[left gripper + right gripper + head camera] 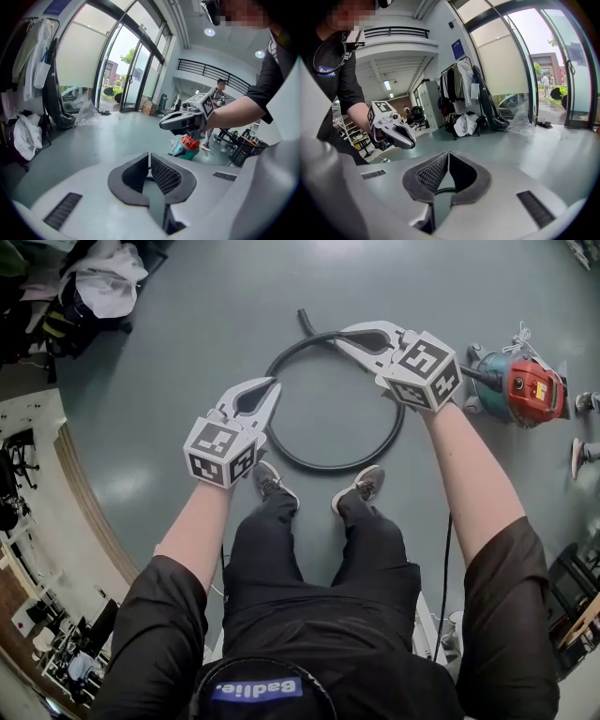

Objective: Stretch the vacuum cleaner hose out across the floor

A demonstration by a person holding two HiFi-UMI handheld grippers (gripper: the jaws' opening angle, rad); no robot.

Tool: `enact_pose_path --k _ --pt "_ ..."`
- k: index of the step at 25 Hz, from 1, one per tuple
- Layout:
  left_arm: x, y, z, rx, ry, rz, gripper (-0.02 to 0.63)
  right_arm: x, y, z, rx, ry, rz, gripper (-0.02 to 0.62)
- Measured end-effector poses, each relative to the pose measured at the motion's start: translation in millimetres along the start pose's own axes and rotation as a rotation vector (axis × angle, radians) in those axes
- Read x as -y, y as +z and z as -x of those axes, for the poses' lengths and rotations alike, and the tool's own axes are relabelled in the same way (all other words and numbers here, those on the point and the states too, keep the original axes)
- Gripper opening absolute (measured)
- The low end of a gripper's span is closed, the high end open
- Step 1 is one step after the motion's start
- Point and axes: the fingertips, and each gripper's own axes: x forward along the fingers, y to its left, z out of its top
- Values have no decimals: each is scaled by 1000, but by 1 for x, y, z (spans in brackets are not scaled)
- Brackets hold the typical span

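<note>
A black vacuum hose (380, 448) lies coiled in one loop on the grey floor, just beyond the person's shoes (270, 479). Its far end leads to a teal and red vacuum cleaner (520, 385) at the right, which the left gripper view also catches (186, 146). My left gripper (274, 383) hovers above the loop's left side, jaws shut and empty (149, 157). Over the loop's far edge, my right gripper (340, 334) is likewise shut with nothing in it (448, 154). Neither gripper touches the hose. Each gripper shows in the other's view: right gripper (162, 124), left gripper (411, 142).
A pile of clothes and bags (98, 279) lies at the back left, under a clothes rack (461, 91). A curved wooden-edged counter (80, 488) runs along the left. Another person's shoes (585, 403) stand by the vacuum. Glass doors (126, 70) lie beyond.
</note>
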Motion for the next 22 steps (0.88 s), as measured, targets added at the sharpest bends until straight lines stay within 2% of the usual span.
enact_pose_path --k 6,11,18,22 --pt "-58 -102 -44 -51 46 65 8 10 -76 -72 -11 17 -40 -3" --pt "-110 -186 -92 -105 91 76 9 33 -145 -125 -31 28 -39 -3" --pt "-177 -309 -144 -190 160 139 86 76 -232 -188 -69 35 -15 56" --pt "-212 -382 -162 -275 217 160 138 86 -275 -222 -106 46 10 85"
